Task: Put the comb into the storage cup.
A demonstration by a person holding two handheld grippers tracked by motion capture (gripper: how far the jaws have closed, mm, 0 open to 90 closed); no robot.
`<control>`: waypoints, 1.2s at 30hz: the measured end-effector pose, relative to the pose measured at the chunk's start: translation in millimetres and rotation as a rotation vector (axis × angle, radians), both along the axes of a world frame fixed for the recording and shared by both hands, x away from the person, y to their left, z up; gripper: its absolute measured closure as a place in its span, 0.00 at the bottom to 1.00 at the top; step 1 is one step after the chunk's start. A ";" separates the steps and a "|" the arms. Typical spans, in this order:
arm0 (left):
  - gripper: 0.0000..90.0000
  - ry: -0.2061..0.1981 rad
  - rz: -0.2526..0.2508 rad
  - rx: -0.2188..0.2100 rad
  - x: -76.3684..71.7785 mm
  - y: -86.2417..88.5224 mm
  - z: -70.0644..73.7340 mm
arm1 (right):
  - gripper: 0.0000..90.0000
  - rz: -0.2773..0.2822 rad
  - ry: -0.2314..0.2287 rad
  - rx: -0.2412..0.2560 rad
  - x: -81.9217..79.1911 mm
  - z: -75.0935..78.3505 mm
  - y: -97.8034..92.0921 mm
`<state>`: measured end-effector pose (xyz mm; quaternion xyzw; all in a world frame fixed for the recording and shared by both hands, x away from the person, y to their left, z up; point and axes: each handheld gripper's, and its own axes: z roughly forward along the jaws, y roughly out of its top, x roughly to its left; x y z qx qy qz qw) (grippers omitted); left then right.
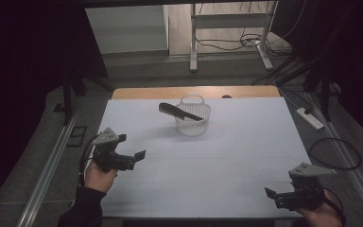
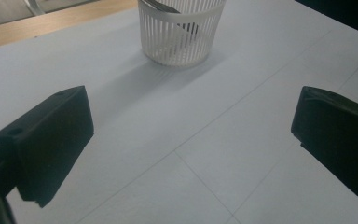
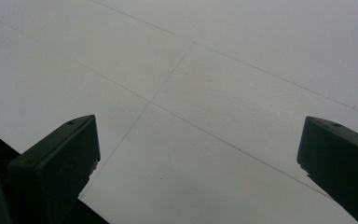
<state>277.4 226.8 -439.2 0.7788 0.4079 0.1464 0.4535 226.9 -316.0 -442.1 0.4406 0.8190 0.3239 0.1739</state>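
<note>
Comb (image 1: pixel 179 112) is seen resting across white basket (image 1: pixel 192 121) nr desk's (image 1: pixel 246 142) far edge; L gripper (image 1: pixel 137 158) & R gripper (image 1: pixel 270 195) are held wide open, empty, at near corners.

Hovered with jaws wide apart above the pale surface (image 3: pixel 223 70); held nothing between them; crossed by thin lines there.

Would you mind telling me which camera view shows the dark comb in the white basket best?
The high view: the comb lies across the basket, its handle jutting past the rim to the left. The left gripper view catches a cropped bit of it at the basket's top. The right gripper view looks at bare table.
</note>
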 end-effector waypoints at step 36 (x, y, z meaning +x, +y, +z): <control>0.00 0.017 0.051 0.001 -38.3 11.2 1.1 | 0.00 -0.002 -0.003 -0.007 -0.3 0.0 0.8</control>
